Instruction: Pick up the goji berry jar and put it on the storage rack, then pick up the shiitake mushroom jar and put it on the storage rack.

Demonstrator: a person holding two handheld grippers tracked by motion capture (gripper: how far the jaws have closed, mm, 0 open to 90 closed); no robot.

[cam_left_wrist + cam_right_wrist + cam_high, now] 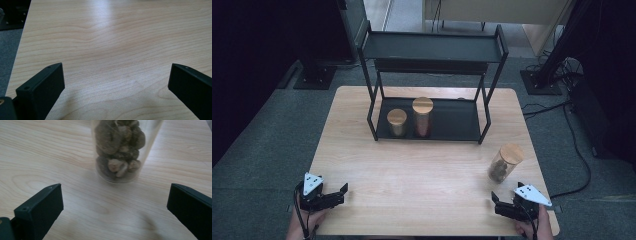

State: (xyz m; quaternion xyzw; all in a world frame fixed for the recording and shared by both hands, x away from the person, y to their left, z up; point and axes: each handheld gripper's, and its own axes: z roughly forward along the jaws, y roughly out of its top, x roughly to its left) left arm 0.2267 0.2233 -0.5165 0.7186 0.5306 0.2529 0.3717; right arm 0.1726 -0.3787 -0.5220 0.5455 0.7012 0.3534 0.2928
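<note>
Right hand-held gripper (115,202) gapes near glass jar (121,147).

A black two-tier metal shelf rack (432,55) stands at the far middle of the pale wooden worktop (412,165). On its lower shelf, toward the left, a short wooden-lidded jar (397,122) stands just left of a taller wooden-lidded jar (422,116). A clear glass jar with a wooden lid and brown lumps inside (505,162) stands on the worktop near the right edge, just beyond the right gripper (498,204). The left gripper (343,192) sits at the near left corner, well apart.
</note>
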